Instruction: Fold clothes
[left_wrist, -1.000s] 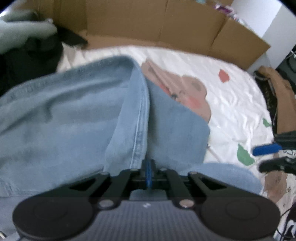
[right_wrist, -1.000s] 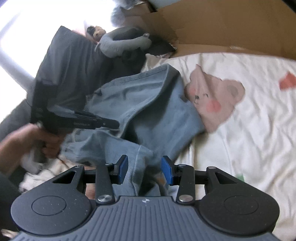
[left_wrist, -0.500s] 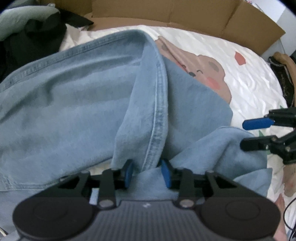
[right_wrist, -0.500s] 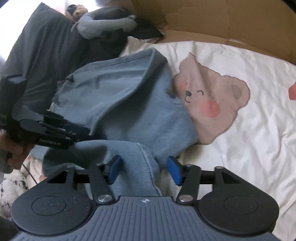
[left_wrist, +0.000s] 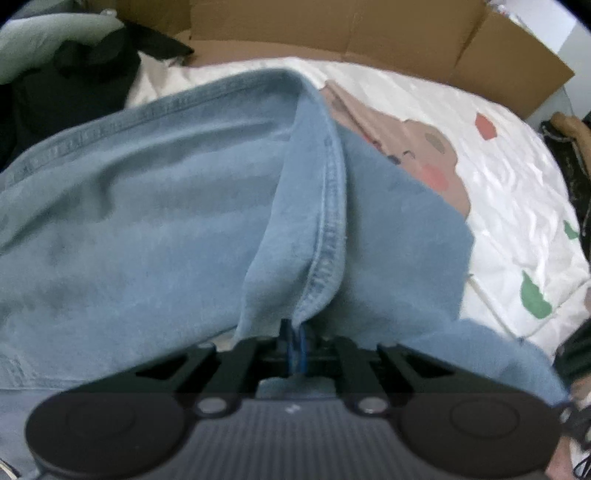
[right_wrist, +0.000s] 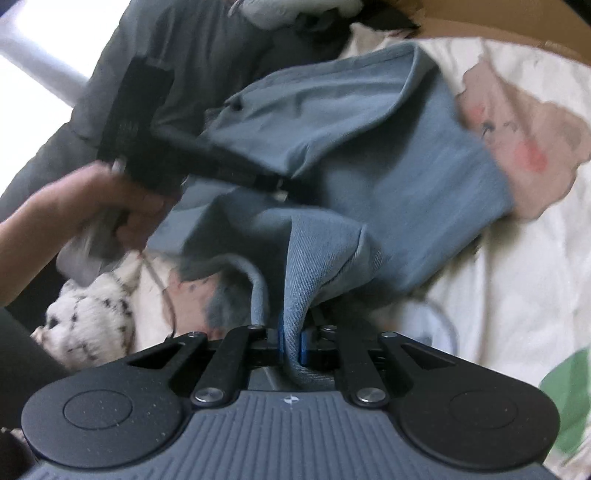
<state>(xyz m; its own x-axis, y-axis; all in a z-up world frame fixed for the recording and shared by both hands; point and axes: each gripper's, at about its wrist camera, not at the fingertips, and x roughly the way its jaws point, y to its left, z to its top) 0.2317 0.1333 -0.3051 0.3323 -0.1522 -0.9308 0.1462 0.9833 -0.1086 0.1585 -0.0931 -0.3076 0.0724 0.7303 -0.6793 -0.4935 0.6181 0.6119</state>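
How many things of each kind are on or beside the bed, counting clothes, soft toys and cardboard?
Blue denim garment: 1
Dark grey garment: 1
Spotted white soft toy: 1
Cardboard sheet: 1
Total: 4

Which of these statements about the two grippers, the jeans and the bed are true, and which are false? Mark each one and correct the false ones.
1. The right gripper is pinching a fold of the blue jeans. True.
2. The left gripper stands wide open, with nothing between its pads. False: it is shut on the jeans' stitched seam.
3. The bedsheet is plain white. False: it shows a bear and coloured shapes.
4. Brown cardboard stands behind the bed. True.
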